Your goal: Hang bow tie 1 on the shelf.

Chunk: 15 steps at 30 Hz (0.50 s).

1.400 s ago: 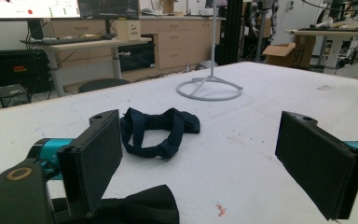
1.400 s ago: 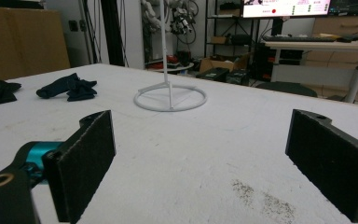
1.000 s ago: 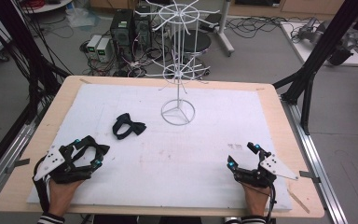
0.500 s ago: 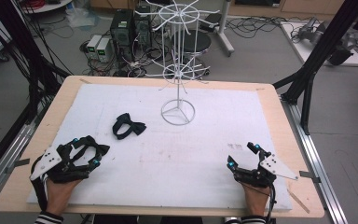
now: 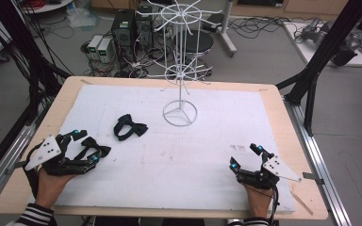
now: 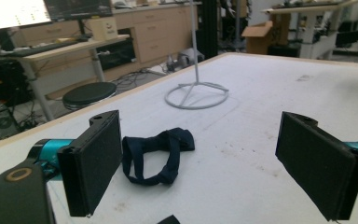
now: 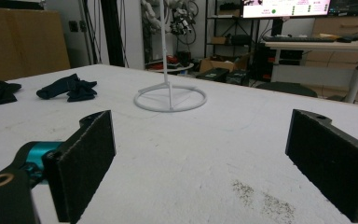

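Resting on the white mat (image 5: 207,160) with jaws spread wide, the left gripper (image 5: 86,147) is straddling one black bow tie (image 5: 94,147), gripping nothing. A second bow tie (image 5: 129,127) is lying just left of the wire stand (image 5: 180,112). The right gripper (image 5: 246,157) is sitting open, well right of the stand; no legible writing is showing.

Left gripper (image 5: 86,147) at lower left of the high view, jaws spread wide; right gripper (image 5: 245,156) at lower right, jaws likewise apart.
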### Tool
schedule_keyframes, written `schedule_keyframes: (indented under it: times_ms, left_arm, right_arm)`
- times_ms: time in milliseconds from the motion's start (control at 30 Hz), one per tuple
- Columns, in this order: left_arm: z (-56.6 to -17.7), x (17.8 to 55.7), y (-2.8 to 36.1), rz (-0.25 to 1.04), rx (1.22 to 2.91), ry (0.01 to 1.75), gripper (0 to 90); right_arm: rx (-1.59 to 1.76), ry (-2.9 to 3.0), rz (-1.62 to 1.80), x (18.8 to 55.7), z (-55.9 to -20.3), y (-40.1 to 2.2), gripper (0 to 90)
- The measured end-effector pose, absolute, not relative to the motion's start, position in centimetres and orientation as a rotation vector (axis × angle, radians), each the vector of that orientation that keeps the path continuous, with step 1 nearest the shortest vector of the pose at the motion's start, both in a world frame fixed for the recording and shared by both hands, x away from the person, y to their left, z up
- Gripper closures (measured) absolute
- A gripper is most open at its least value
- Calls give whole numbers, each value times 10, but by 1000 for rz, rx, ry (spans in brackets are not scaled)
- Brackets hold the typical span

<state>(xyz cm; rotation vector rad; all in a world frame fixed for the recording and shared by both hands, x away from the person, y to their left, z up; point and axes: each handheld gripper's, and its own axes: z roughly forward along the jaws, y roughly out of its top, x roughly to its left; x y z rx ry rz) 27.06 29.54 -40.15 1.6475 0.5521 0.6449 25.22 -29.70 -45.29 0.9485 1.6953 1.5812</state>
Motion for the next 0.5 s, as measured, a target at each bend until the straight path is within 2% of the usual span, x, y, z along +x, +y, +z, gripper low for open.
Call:
schedule_keyframes:
  times_ms: [167,300,500]
  left_arm:
    - [-381,291,290,582,1717,512,151]
    - [-369,305,284,582,1801,483,151]
    - [-360,318,281,568,1833,473,151]
  right_arm:
    - [946,1694,1582,252,-453,-297,75]
    - [942,1691,1586,252,-453,-297,75]
    - [942,1683,1592,251,-453,-298,75]
